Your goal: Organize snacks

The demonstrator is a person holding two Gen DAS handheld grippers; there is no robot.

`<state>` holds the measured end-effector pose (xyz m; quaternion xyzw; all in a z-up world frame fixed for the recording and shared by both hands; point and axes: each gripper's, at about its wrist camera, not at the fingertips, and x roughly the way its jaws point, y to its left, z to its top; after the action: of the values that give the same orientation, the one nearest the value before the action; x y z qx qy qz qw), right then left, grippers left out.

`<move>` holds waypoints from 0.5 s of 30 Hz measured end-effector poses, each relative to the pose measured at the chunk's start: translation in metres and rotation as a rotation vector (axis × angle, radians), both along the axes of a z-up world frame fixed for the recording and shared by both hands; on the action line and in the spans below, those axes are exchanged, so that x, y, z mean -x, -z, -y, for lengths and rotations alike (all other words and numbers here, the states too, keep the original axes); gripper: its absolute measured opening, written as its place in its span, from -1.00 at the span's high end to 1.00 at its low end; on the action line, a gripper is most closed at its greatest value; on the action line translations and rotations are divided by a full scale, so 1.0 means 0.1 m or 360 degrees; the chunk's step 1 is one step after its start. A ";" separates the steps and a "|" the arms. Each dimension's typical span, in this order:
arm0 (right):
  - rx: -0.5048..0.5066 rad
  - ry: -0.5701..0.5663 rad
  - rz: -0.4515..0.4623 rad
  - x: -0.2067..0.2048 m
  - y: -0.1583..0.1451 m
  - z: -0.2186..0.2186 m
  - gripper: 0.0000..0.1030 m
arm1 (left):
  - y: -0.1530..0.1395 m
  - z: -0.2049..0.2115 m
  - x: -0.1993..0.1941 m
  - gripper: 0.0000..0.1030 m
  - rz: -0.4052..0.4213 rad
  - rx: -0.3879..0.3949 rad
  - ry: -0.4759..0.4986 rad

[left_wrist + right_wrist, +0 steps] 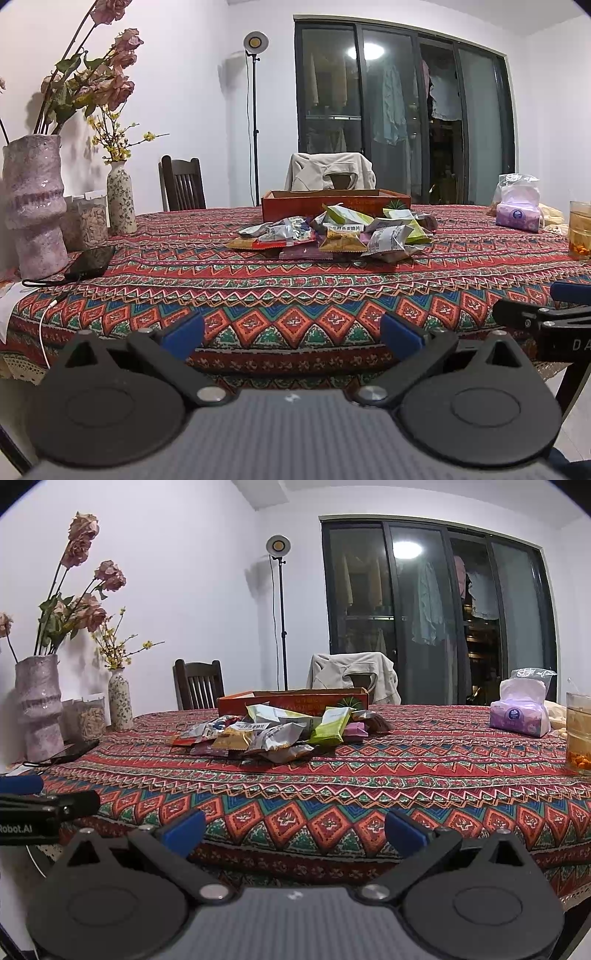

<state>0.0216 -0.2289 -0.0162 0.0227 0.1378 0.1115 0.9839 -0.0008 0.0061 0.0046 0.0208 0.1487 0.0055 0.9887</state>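
Left hand-held gripper (291, 334): black linkage arms, round black discs, silver pivot screws, blue finger pads (184, 332), grey ribbed body. Right hand-held gripper (293, 829): identical build.

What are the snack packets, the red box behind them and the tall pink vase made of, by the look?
Snack packets: thin plastic or foil film, glossy; crinkled, with crimped ends and silvery glints.
Red box: probably cardboard, matte printed sides, thin straight walls, open top; could be thin wood.
Pink vase: likely glazed ceramic; rough, speckled surface with small shiny highlights.
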 end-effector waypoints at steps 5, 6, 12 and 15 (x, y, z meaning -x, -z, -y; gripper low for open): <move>-0.0005 -0.0006 -0.0022 -0.01 0.03 0.00 -1.00 | -0.01 0.01 -0.01 -1.00 -0.0008 0.0005 0.0003; -0.0011 -0.0008 -0.0025 -0.02 0.03 0.02 -1.00 | -0.01 0.01 0.00 -1.00 -0.0006 0.0005 0.0006; -0.0020 -0.0002 -0.0016 -0.01 0.02 0.04 -1.00 | -0.01 0.03 0.01 -1.00 -0.0003 0.0005 0.0010; -0.0019 -0.0001 -0.0023 -0.01 0.02 0.04 -1.00 | -0.01 0.03 0.01 -1.00 -0.0003 0.0007 0.0005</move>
<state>0.0230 -0.2325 -0.0186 0.0293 0.1443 0.1123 0.9827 -0.0014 0.0030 0.0059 0.0189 0.1495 0.0036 0.9886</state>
